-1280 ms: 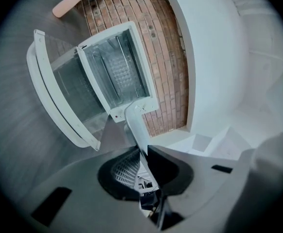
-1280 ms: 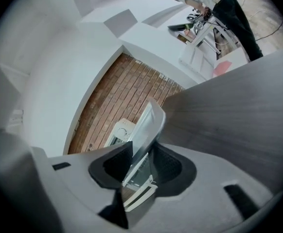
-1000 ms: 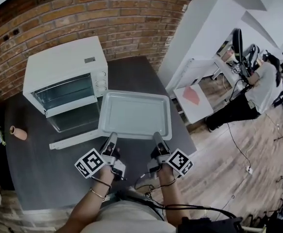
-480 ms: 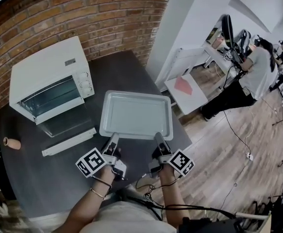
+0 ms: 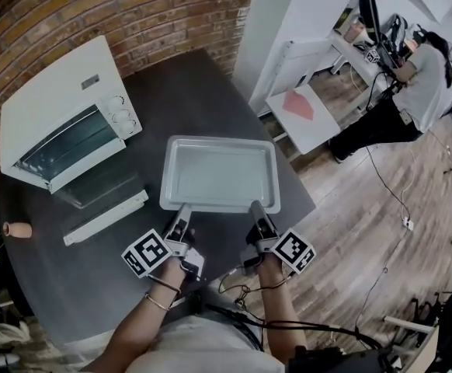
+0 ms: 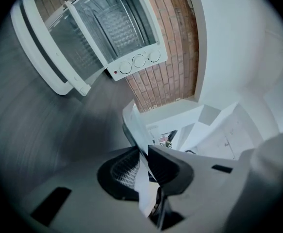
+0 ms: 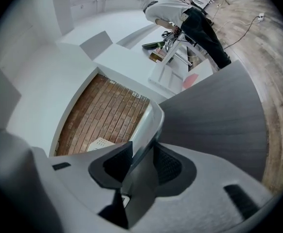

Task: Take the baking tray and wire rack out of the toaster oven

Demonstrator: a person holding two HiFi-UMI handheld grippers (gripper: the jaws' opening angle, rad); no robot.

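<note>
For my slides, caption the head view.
Left gripper and right gripper hold the baking tray by its near rim; toaster oven stands open on the dark table.

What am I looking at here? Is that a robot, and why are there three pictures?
No robot: a person holds a two-jaw gripper in each hand. The head view comes from a camera on the person's head, looking down; the other two come from cameras riding on each gripper. The left gripper and right gripper both clamp the near rim of an empty baking tray over a dark table. Beside it stands a white toaster oven with its door open.
</note>
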